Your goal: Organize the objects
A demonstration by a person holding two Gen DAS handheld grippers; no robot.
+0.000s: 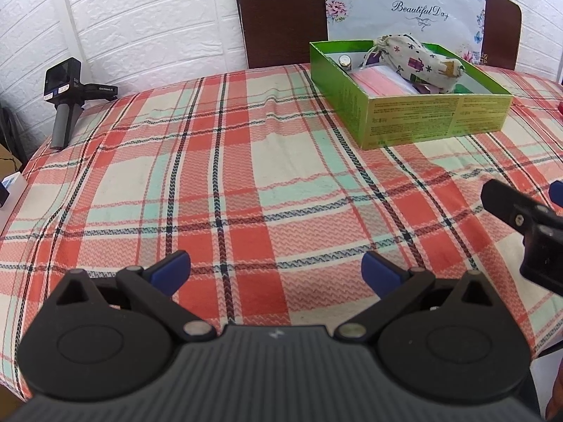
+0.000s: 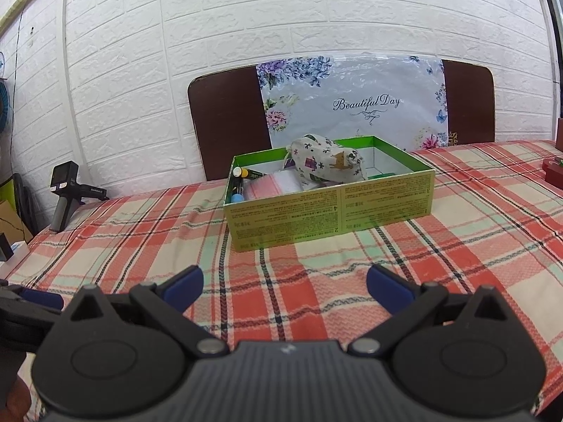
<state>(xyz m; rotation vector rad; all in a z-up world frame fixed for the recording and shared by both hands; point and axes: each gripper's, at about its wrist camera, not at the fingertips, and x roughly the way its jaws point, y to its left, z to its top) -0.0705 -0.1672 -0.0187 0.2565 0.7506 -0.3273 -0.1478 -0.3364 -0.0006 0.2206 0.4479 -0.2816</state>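
A green cardboard box (image 1: 436, 119) (image 2: 327, 214) stands on the plaid tablecloth (image 1: 228, 183) toward the far side. Inside it lie a patterned cloth pouch (image 1: 418, 61) (image 2: 327, 161), a pink pack (image 1: 376, 82) (image 2: 271, 184) and batteries (image 2: 237, 183). My left gripper (image 1: 276, 269) hovers low over the cloth near the front, open and empty. My right gripper (image 2: 285, 281) is open too, empty, facing the box's front wall from a short distance. The right gripper's black finger also shows at the right edge of the left wrist view (image 1: 506, 207).
A black camera on a grey handle (image 1: 68, 98) (image 2: 67, 193) stands at the table's far left corner. A dark chair back with a floral cover (image 2: 352, 105) leans behind the box against the white brick wall. A red object (image 2: 552, 172) sits at the far right.
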